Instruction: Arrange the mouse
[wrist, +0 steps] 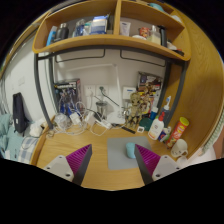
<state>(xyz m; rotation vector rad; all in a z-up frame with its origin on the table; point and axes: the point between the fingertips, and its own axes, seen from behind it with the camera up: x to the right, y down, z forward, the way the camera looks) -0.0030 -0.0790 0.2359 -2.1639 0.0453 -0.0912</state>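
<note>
A light blue mouse point(128, 149) lies on a grey mouse mat point(118, 158) on the wooden desk point(100, 170). My gripper point(113, 152) is open and empty, held low over the desk's near part. The mat lies between the fingers and reaches toward the right one. The mouse sits just inside the right fingertip point(143, 154), with a wide gap to the left fingertip point(84, 153). Neither magenta pad touches it.
Bottles and jars stand at the desk's right, among them a white bottle point(157, 128) and an orange one point(179, 130). Cables and small white items point(75, 121) crowd the back by the wall. A black object point(20, 108) stands at the left. A loaded wooden shelf point(105, 42) hangs overhead.
</note>
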